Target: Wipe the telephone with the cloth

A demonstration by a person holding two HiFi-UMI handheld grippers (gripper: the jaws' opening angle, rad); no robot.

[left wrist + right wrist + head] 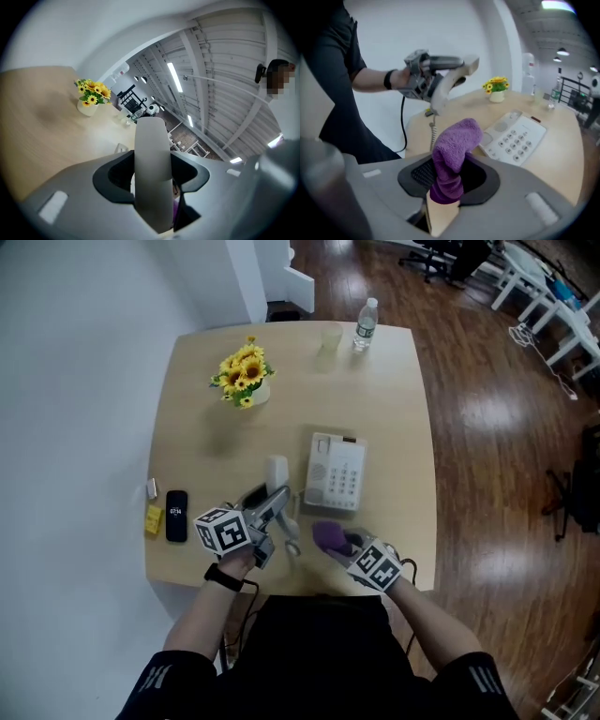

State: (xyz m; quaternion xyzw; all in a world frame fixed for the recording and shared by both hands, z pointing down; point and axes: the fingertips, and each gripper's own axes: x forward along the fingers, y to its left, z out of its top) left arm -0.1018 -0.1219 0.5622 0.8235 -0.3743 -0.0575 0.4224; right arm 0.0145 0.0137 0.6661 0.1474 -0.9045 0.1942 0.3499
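Observation:
The white telephone base (336, 472) lies on the wooden table (394, 409), keypad up. Its handset (277, 474) is off the base, raised over the table left of it, with my left gripper (270, 505) shut on it. In the left gripper view the handset (152, 164) stands upright between the jaws. A coiled cord (433, 133) hangs from the handset (450, 79). My right gripper (345, 542) is shut on a purple cloth (328, 536) just in front of the base. In the right gripper view the cloth (454, 150) sticks up between the jaws, near the base (515, 136).
A vase of sunflowers (246, 376) stands at the back left. A water bottle (365, 324) and a clear cup (328, 338) stand at the far edge. A black mobile phone (176, 515) and a yellow item (153, 519) lie near the left edge.

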